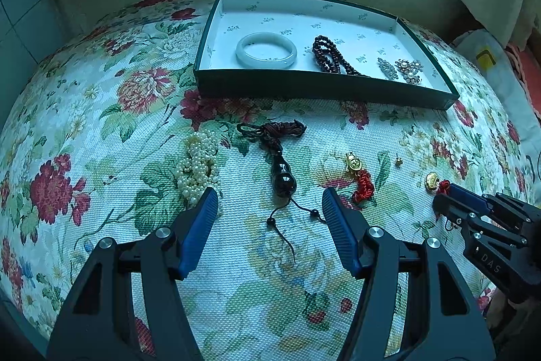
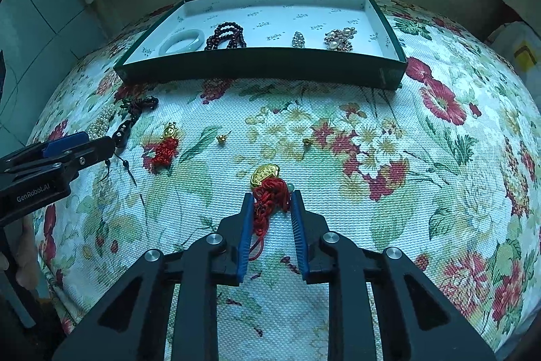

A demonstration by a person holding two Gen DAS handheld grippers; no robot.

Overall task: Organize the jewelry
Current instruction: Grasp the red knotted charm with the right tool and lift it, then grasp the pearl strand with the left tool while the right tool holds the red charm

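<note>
Four pieces already in box (image 2: 260,63) near the cloth's far edge; several left outside. Right gripper (image 2: 270,202) clamped on red-tasselled gold charm (image 2: 267,181) mid-cloth; left gripper (image 1: 270,202) apart, empty.

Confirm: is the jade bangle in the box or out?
In. The jade bangle lies flat inside the green box, left of the dark bead strand.

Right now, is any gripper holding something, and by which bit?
The right gripper pinches the gold charm by its red knotted cord. The left gripper is open and holds nothing.
</note>
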